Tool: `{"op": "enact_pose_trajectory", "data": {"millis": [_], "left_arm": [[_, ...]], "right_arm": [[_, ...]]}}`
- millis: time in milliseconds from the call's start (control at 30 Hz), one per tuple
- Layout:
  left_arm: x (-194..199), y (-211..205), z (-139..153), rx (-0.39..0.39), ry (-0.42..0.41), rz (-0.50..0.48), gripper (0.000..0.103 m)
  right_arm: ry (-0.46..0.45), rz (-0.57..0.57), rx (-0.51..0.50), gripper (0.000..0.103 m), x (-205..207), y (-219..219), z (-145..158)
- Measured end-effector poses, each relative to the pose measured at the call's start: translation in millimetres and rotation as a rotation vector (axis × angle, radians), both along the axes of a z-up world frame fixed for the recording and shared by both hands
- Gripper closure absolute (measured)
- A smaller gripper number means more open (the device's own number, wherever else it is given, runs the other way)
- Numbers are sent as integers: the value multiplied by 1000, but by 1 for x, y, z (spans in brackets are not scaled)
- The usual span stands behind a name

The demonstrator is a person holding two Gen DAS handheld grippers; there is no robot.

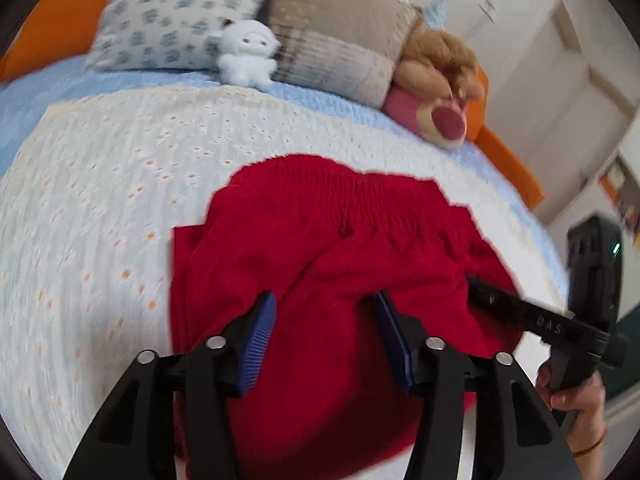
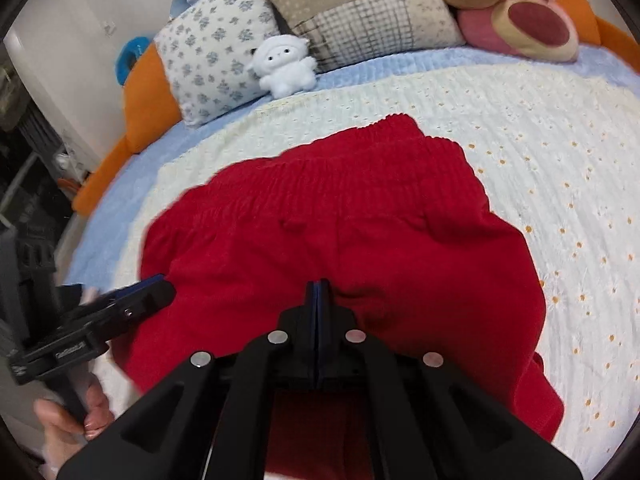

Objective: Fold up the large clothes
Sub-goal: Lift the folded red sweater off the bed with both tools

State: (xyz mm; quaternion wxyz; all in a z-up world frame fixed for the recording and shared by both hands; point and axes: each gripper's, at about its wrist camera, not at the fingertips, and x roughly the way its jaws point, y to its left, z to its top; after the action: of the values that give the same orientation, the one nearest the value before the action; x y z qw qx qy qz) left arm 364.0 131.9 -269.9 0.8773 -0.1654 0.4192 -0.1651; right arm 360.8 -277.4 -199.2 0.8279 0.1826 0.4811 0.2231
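A red garment (image 1: 340, 232) with a gathered elastic waistband lies bunched on the white daisy blanket (image 1: 100, 200) of a bed. My left gripper (image 1: 326, 316) stands open over its near part, blue pads wide apart and red cloth bulging between them. In the right wrist view it shows at the garment's left edge (image 2: 160, 286). My right gripper (image 2: 319, 290) is shut, pads together, with the red garment (image 2: 340, 220) puckered at its tips. From the left wrist view its tip (image 1: 474, 284) is buried in the cloth at the right. A person's hand (image 1: 572, 396) holds it.
At the bed's head lie a flowered pillow (image 2: 212, 60), a patchwork pillow (image 2: 360, 12), a small white plush (image 2: 284, 66), a brown plush (image 1: 436, 56) and a pink plush (image 2: 528, 28). An orange bed frame (image 2: 140, 96) rims the mattress. A door (image 1: 568, 92) stands at the right.
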Motion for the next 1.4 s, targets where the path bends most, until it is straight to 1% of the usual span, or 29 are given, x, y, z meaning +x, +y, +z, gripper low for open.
{"op": "enact_pose_trajectory", "data": {"millis": [33,67,100,133,167,200,233,267,333,367,400,433,500,533,567,667,700,733,767,867,967,1033,1133,1200,1267,1300,1367,1400], "left_arm": [[-9,5,7,-38,5,9,19],[-18,10,16,-88,11,10,2],[-31,17,27,-124,20,31,2],[-41,21,33,-134,35,48,2],[-52,25,37,-151,64,61,2],[-58,27,37,-177,80,62,2],[-65,29,33,-229,98,55,2],[-70,31,23,-304,127,43,2],[-69,27,4,-372,195,28,2],[-68,23,-8,-372,240,30,2],[-65,17,-21,-332,296,40,2],[-63,11,-31,-299,334,44,2],[-61,2,-42,-283,369,34,2],[-60,-1,-44,-278,374,32,2],[-59,-2,-44,-272,361,37,2],[-56,2,-39,-218,301,99,2],[-54,6,-40,-231,293,107,2],[-51,9,-43,-255,304,113,2],[-48,14,-47,-296,315,128,2],[-36,26,-55,-369,336,146,2],[-25,34,-57,-423,358,138,2],[-17,38,-56,-442,380,121,2],[-2,37,-58,-405,450,40,2],[7,35,-63,-377,502,26,2],[15,34,-67,-377,541,45,2],[17,32,-67,-367,547,60,2],[18,26,-66,-337,536,91,2],[15,23,-65,-329,517,118,2]], "right_arm": [[8,-13,75,80,-8,-10,6],[9,-32,156,42,-20,-20,13],[5,-52,234,22,-33,-31,20],[13,-86,289,6,-50,-45,27],[22,-103,316,6,-60,-53,30],[33,-138,372,5,-74,-65,30],[40,-157,416,5,-83,-71,27],[52,-170,457,4,-90,-76,22],[110,-202,532,4,-98,-84,1],[142,-203,556,4,-98,-85,-8],[201,-215,570,4,-98,-86,-23],[236,-231,578,4,-97,-86,-32],[285,-247,627,4,-95,-87,-51],[296,-258,634,4,-93,-88,-58],[296,-267,633,5,-91,-88,-62],[289,-306,621,5,-83,-90,-68],[283,-310,609,5,-78,-89,-68],[276,-312,588,5,-73,-87,-67],[269,-316,574,5,-69,-85,-66],[268,-348,543,5,-57,-79,-72],[269,-359,499,5,-43,-72,-71],[277,-367,474,4,-38,-70,-73],[316,-388,451,4,-29,-70,-75],[355,-421,436,4,-21,-68,-76],[373,-448,425,3,-15,-66,-79],[382,-464,421,3,-15,-65,-80],[394,-483,399,3,-16,-63,-80],[398,-493,382,3,-16,-61,-79]]}}
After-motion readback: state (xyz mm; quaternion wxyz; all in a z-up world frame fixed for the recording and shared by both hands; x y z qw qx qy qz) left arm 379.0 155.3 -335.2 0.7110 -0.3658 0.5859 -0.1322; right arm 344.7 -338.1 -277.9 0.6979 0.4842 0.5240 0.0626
